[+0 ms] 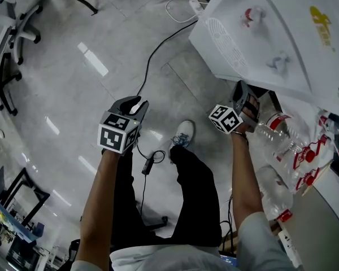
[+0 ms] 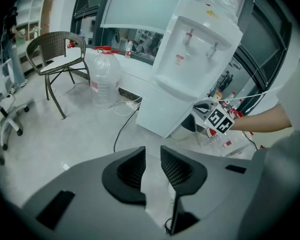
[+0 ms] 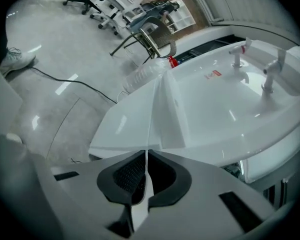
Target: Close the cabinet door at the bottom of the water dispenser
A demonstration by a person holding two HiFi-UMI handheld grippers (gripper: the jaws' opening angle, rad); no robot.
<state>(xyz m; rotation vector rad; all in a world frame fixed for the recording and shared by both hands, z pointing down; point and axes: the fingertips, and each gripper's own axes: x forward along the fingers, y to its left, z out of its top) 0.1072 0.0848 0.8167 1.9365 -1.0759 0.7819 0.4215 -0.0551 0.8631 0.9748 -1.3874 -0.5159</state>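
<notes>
The white water dispenser point(image 1: 282, 33) stands at the upper right of the head view, and the left gripper view shows it whole point(image 2: 190, 59). My right gripper point(image 1: 244, 89) reaches under the dispenser's lower front. In the right gripper view the thin white edge of the cabinet door point(image 3: 155, 124) runs straight into the right gripper point(image 3: 146, 171), and the pads press on it. My left gripper point(image 1: 137, 101) hangs over the floor, well left of the dispenser. Its jaws stand apart with nothing between them point(image 2: 152, 164).
Several empty water bottles point(image 1: 282, 134) lie right of the dispenser. A black cable point(image 1: 152, 55) crosses the tiled floor. The person's shoe point(image 1: 183, 133) is between the arms. A wicker chair point(image 2: 60, 59) and a large water jug point(image 2: 105, 79) stand left of the dispenser.
</notes>
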